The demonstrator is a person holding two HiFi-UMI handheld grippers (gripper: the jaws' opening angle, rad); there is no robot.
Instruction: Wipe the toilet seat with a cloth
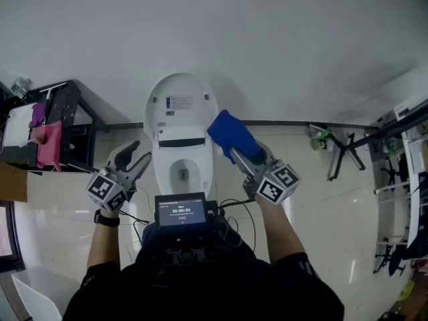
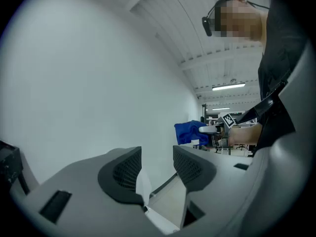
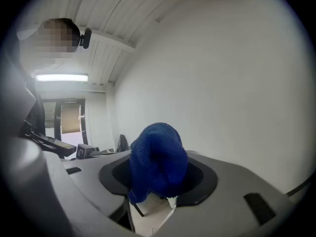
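Observation:
The white toilet stands against the wall in the head view, its lid (image 1: 179,105) raised and the seat (image 1: 162,168) down around the bowl. My right gripper (image 1: 242,154) is above the toilet's right side, shut on a bunched blue cloth (image 1: 231,136). In the right gripper view the blue cloth (image 3: 158,162) fills the gap of the right gripper (image 3: 159,176). My left gripper (image 1: 138,154) hovers left of the seat, open and empty. In the left gripper view the left gripper (image 2: 157,157) stands apart, with the blue cloth (image 2: 189,132) beyond it.
A black shelf (image 1: 70,122) with pink cloths (image 1: 48,144) stands left of the toilet, a cardboard box (image 1: 13,182) in front of it. A green spray bottle (image 1: 322,139) and a black stand (image 1: 348,151) sit by the wall at right. A white rack (image 1: 401,186) lines the far right.

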